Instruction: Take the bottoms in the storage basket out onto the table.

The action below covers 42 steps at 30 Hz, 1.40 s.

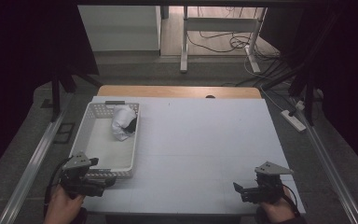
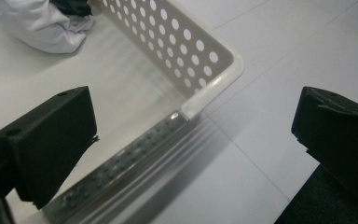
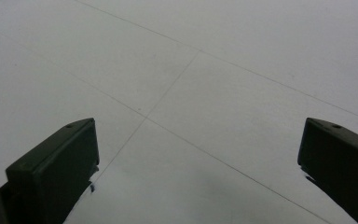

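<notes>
A white perforated basket (image 1: 135, 140) stands on the left part of the white table (image 1: 205, 140). At its far end lies a crumpled white cloth (image 1: 120, 122) with a small black item (image 1: 131, 125) tucked against it. My left gripper (image 1: 108, 181) is open at the basket's near right corner. In the left gripper view that corner of the basket (image 2: 228, 70) sits between the wide-apart jaws of my left gripper (image 2: 193, 135), with the cloth (image 2: 37, 25) and black item (image 2: 72, 7) beyond. My right gripper (image 1: 238, 189) is open and empty at the table's near right, and in its own view my right gripper (image 3: 198, 158) hangs over bare table (image 3: 214, 70).
A wooden strip (image 1: 177, 91) runs along the table's far edge. Metal rails (image 1: 32, 163) flank the table on both sides. On the floor at the right lies a power strip (image 1: 294, 120), and a white desk frame (image 1: 184, 46) with cables stands behind.
</notes>
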Motion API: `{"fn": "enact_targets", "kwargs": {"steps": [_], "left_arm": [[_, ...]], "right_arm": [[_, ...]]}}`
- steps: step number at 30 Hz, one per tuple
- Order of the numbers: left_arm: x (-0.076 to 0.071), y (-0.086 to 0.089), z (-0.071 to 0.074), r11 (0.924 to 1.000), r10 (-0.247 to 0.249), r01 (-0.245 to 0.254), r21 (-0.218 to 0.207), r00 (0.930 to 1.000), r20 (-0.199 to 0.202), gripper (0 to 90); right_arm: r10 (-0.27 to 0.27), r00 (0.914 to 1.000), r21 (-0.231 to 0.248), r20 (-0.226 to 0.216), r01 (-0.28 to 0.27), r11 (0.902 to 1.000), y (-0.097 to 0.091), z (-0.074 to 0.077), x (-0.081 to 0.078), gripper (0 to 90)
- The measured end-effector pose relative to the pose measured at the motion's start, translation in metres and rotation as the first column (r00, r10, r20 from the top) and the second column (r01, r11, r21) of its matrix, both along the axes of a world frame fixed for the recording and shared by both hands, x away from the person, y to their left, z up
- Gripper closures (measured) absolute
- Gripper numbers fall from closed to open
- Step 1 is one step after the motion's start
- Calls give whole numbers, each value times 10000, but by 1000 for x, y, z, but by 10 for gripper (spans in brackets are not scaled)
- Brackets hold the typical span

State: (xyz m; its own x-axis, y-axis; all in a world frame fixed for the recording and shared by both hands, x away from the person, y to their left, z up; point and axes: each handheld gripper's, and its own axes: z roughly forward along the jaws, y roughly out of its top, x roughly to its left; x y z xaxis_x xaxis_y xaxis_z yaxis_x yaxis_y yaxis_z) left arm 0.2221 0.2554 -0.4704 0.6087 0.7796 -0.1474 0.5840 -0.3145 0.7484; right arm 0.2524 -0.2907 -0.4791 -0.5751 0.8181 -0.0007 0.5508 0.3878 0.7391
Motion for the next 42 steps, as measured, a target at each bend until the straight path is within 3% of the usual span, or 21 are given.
{"fn": "enact_targets", "kwargs": {"steps": [24, 42], "left_arm": [[32, -10, 9, 10000, -55, 56, -17, 9999, 116, 0], [62, -18, 13, 9990, -281, 275, 353, 9994, 183, 0]], "right_arm": [[43, 10000, -81, -7, -43, 10000, 1, 0, 0, 0], [55, 10000, -146, -30, -56, 9999, 1, -1, 0, 0]]}}
